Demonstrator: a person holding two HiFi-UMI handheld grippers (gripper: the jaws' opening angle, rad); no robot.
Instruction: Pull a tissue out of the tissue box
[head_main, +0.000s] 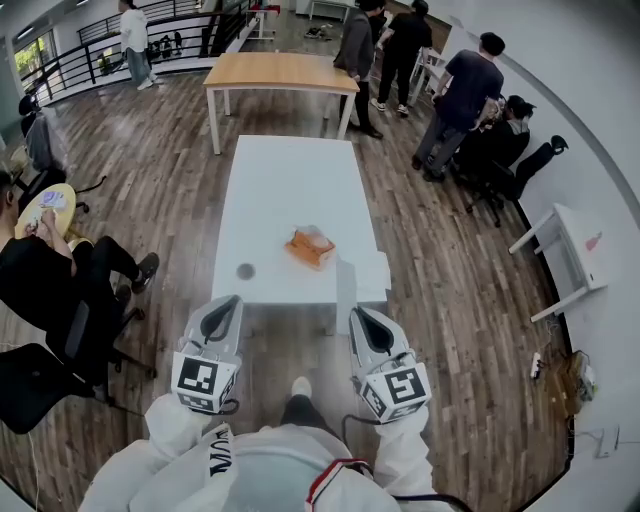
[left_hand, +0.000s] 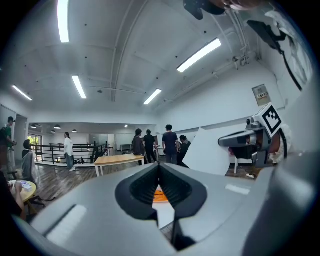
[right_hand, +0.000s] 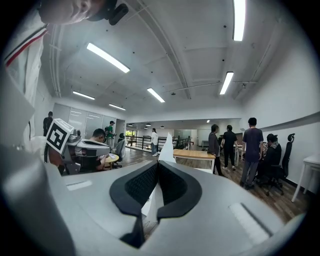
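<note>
A: Where did the tissue box (head_main: 311, 247) sit?

B: In the head view it lay on the white table (head_main: 290, 180), right of centre and toward the near edge, with tissue showing at its top. A small dark round thing (head_main: 245, 271) lay to its left. Both grippers were lower in the frame, short of the table and well apart from the box.

A: And the jaws?

B: The left gripper (head_main: 228, 303) had its jaws closed together with nothing between them. Its own view made that plain, with a sliver of orange box in the gap below the tips. The right gripper (head_main: 362, 315) was likewise closed and empty. Its view showed only white in that gap, and caught the left gripper at the frame's left.
</note>
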